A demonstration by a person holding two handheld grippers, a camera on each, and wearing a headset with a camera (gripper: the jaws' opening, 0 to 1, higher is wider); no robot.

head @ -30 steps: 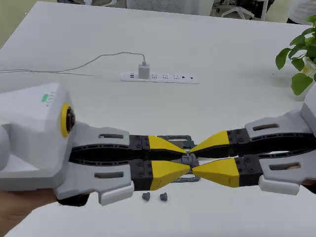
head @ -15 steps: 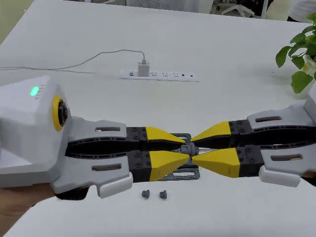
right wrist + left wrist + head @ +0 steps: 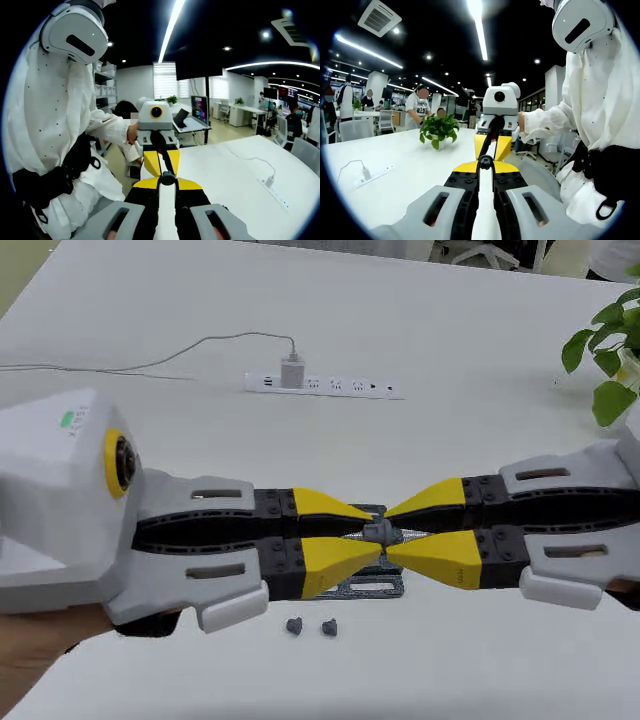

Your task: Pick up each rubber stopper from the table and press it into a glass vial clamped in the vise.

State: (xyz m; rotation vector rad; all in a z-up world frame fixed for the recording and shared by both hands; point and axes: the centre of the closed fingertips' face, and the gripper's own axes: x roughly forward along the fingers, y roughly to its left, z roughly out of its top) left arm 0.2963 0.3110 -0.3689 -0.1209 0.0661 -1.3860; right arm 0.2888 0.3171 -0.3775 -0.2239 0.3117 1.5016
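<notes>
Lying on the white table (image 3: 450,330): power strip (image 3: 325,387), two loose rubber stoppers (image 3: 295,625).

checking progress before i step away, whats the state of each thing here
left gripper: shut on a grey rubber stopper
right gripper: shut, seemingly on a clear glass vial
loose grey stoppers: two, lying untouched on the white table
dark metal vise: under the gripper tips, clamp hidden
white charger: plugged into the white power strip
</notes>
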